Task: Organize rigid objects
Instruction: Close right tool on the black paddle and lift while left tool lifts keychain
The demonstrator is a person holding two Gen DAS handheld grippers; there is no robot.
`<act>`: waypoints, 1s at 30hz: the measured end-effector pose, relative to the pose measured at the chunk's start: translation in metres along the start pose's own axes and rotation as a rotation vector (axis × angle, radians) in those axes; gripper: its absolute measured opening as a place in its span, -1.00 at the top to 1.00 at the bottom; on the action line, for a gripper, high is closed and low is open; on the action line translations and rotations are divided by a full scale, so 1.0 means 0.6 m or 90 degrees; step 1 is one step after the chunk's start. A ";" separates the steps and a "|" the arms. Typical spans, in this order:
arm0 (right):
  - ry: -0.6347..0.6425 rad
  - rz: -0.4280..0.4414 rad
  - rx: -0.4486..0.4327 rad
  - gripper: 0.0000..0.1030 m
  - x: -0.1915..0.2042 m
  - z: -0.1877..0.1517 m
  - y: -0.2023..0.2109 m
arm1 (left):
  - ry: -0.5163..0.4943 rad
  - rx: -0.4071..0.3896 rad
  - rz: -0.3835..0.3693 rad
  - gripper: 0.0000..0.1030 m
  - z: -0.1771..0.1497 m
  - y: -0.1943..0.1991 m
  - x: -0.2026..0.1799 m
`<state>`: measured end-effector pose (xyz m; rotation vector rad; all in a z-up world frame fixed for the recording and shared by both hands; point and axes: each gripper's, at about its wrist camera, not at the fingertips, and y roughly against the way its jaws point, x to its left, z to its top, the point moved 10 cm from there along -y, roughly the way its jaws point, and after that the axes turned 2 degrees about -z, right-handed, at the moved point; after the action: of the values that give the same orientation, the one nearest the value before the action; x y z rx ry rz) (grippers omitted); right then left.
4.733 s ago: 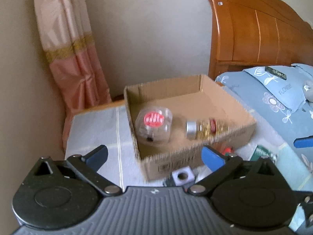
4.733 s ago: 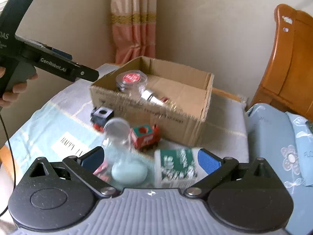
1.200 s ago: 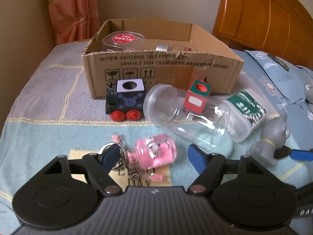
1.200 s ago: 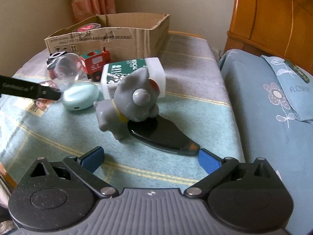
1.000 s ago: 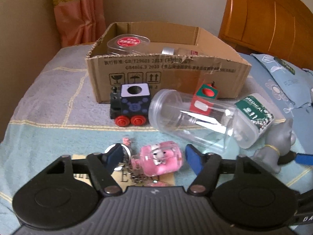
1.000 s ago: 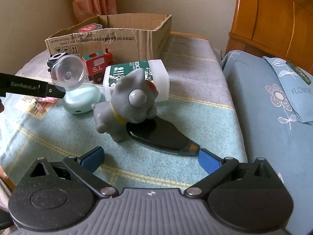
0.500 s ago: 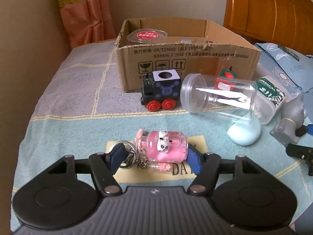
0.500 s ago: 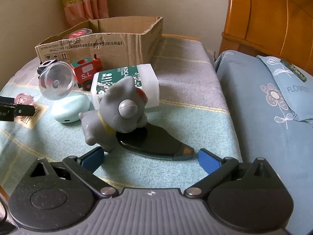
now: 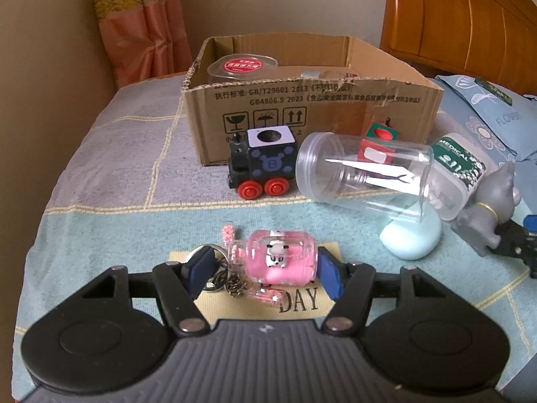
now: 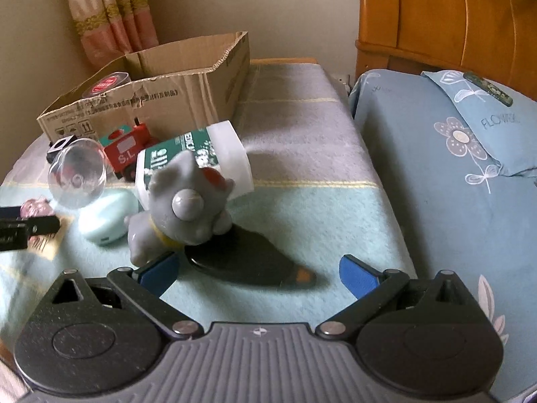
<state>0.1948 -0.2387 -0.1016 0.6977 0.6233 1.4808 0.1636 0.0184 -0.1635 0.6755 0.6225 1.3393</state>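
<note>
A pink bottle keychain (image 9: 280, 262) with a small panda inside lies on the bedspread between the pads of my left gripper (image 9: 264, 270). The jaws are closing: the right pad is at the bottle's base, while the left pad is still apart from its neck, by the key ring (image 9: 214, 268). My right gripper (image 10: 258, 272) stands open over a flat black object (image 10: 248, 265). A grey toy animal (image 10: 181, 208) sits on that object, close to the left pad. The cardboard box (image 9: 335, 110) behind holds a red-lidded clear tub (image 9: 241, 65).
In front of the box lie a black toy train (image 9: 265, 164), a clear jar (image 9: 362, 174) on its side, a red train block (image 9: 376, 144), a white medical bottle (image 9: 459, 164) and a mint case (image 9: 409, 238). A blue pillow (image 10: 470, 134) and wooden headboard (image 10: 453, 16) stand to the right.
The left jaws have narrowed around the pink bottle. The right gripper has rolled and come closer to the grey toy, whose foot is now beside the left pad.
</note>
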 end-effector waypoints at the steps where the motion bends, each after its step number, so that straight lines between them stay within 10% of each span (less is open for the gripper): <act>1: -0.003 -0.002 -0.001 -1.00 0.002 0.001 -0.001 | 0.001 0.000 0.000 -0.24 0.000 0.001 0.001; 8: 0.042 0.004 0.015 -1.00 0.013 0.000 -0.001 | -0.005 0.004 -0.002 -0.23 0.002 0.000 -0.002; 24: 0.324 0.166 0.035 -0.06 0.056 -0.006 0.024 | -0.021 0.013 -0.012 -0.22 0.005 -0.001 -0.005; 30: 0.356 0.181 0.025 -0.05 0.061 0.003 0.021 | -0.020 0.013 -0.014 -0.22 0.005 0.000 -0.004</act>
<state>0.1878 -0.2024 -0.0894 0.4055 1.0097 1.9545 0.1654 0.0158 -0.1614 0.7029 0.6168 1.3005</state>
